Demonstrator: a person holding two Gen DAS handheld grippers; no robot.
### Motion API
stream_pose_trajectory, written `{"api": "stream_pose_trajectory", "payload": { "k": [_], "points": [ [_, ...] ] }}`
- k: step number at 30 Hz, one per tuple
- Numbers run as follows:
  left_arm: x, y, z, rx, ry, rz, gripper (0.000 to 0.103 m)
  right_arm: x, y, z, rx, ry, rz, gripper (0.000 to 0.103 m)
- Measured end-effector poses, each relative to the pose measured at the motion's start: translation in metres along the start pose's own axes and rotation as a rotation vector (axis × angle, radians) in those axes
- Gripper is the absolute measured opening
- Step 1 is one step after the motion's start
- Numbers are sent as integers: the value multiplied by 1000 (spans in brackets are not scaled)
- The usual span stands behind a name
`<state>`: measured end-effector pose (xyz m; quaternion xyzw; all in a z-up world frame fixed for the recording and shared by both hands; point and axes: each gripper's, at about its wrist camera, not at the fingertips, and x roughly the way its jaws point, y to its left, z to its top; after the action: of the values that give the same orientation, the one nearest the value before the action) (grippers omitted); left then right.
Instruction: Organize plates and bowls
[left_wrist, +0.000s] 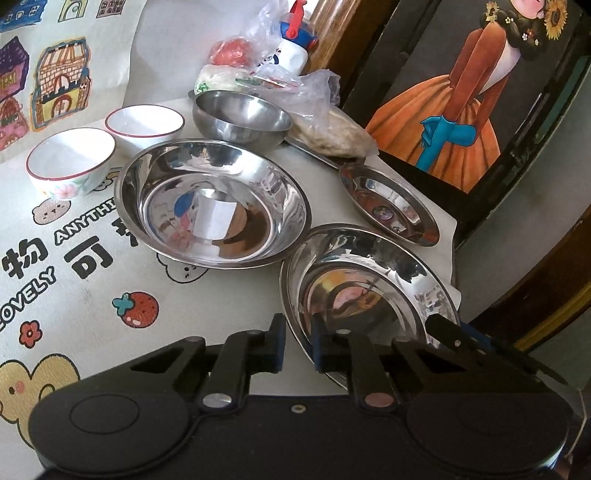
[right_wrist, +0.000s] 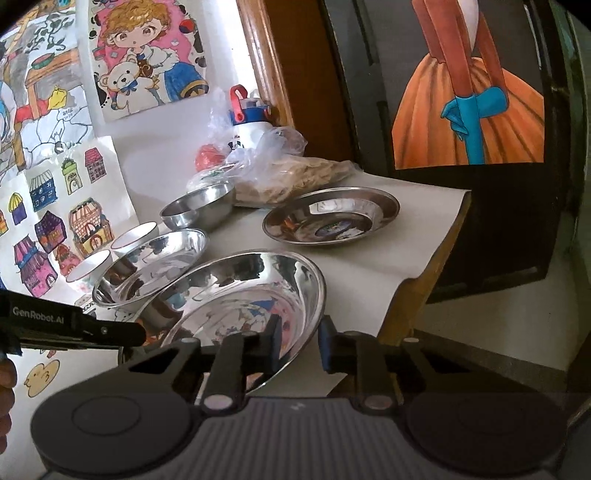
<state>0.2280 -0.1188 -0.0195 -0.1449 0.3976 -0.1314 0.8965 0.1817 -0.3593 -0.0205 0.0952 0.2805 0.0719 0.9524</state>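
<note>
Three steel plates lie on the table: a large one (left_wrist: 214, 203), a near one (left_wrist: 369, 284) and a small one (left_wrist: 391, 206) by the right edge. A steel bowl (left_wrist: 240, 118) and two white red-rimmed bowls (left_wrist: 70, 162) (left_wrist: 144, 125) stand behind. My left gripper (left_wrist: 298, 345) is open, its jaws straddling the near plate's left rim. My right gripper (right_wrist: 298, 345) is open, its jaws straddling the same plate's (right_wrist: 243, 295) right rim. The small plate (right_wrist: 332, 218), large plate (right_wrist: 151, 262) and steel bowl (right_wrist: 199, 210) show in the right wrist view.
Plastic bags of food (left_wrist: 325, 125), a tomato (left_wrist: 232, 51) and a white bottle with blue and red cap (left_wrist: 295, 40) crowd the back. A framed painting (left_wrist: 461, 92) leans beyond the table's right edge (right_wrist: 424, 280). The cloth (left_wrist: 92, 295) carries printed cartoons.
</note>
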Motion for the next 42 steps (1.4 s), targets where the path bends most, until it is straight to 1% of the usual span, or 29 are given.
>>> {"api": "stream_pose_trajectory", "payload": {
  "k": [5,8,12,15,18,21,26,28,32,35,38,42],
  "points": [
    [-7,-1,-6,17,-7,-1,14,-11,4,-5,17,-1,-13,23],
    [-15,0,-10,19,-9,-19,14,-25,8,-9,17,-15,-23,23],
    [-30,-4,-16,42,-33,-44,14,-42,14,-9,17,-33,-39,23],
    [-41,-4,-18,43,-52,-64,14,-49,22,-1,4,-58,-35,23],
    [-51,0,-11,37,-83,-66,14,-44,37,14,-21,-81,-12,23],
    [-62,9,1,25,-130,-42,14,-30,59,29,-50,-95,28,23],
    [-72,34,25,5,-196,44,14,10,100,53,-95,-106,94,23],
    [-70,47,36,-6,-207,82,14,27,114,59,-115,-100,109,23],
    [-58,69,53,-37,-200,134,14,55,134,65,-168,-82,115,23],
    [-47,81,60,-54,-180,156,14,66,138,63,-196,-65,104,23],
    [-37,85,63,-54,-159,170,15,75,139,61,-222,-44,89,23],
    [-27,82,63,-29,-137,208,15,83,142,56,-269,-28,49,24]
  ]
}}
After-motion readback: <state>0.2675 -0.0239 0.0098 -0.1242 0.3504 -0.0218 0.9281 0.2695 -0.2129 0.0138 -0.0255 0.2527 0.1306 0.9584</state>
